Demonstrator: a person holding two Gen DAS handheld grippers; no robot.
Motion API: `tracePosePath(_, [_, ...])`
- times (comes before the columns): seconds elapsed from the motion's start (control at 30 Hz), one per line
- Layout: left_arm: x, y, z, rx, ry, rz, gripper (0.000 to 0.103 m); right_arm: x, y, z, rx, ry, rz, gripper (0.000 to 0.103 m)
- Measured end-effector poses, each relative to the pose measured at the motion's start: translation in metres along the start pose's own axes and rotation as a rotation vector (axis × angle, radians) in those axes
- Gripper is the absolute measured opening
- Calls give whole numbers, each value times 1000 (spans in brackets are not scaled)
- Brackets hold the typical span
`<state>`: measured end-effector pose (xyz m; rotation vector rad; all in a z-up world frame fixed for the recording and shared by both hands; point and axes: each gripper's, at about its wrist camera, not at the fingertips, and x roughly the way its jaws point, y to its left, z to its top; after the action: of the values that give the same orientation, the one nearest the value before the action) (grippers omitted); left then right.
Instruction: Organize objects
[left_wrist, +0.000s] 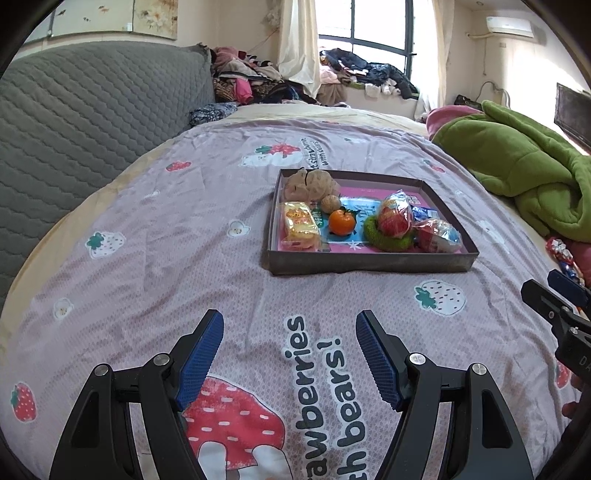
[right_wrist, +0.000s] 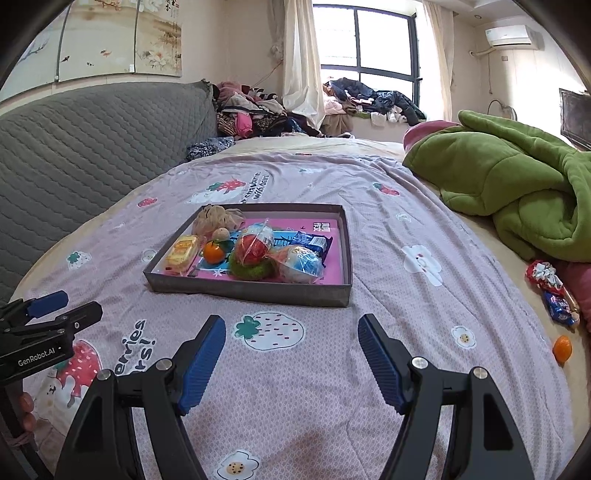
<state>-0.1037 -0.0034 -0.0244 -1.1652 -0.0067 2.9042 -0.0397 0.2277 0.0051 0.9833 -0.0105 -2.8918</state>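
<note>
Two tools, left tool (left_wrist: 290, 354) and right tool (right_wrist: 291, 358), wide, holding nothing. Stray orange (right_wrist: 562, 348) on bed (right_wrist: 369, 387), right of right tool. Nearer right hand; tray (right_wrist: 258, 293) ahead.

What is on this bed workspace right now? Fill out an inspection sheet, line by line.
Surface: bedspread printed with strawberries and bears, wrinkled.
Job's things: shallow tray holds a yellow snack pack, a tangerine, a walnut, a wrapped apple on a green ring, and other wrapped items.
Clutter: a loose tangerine and wrapped sweets lie off the tray by the bed's edge.
Grippers: left gripper and right gripper both open, empty, short of the tray.
Cables: nothing seen on the bed.
Surroundings: green blanket, grey headboard, clothes piled by the window.
</note>
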Motion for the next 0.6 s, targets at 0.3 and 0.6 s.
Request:
tracePosePath(0.3, [4,1,-4,1,10,-1,75,3,2,-7,-4,11,1,74])
tracePosePath(0.6, [8,2,-10,-6,11,-14,75,9,-1,-15,5,33,1,74])
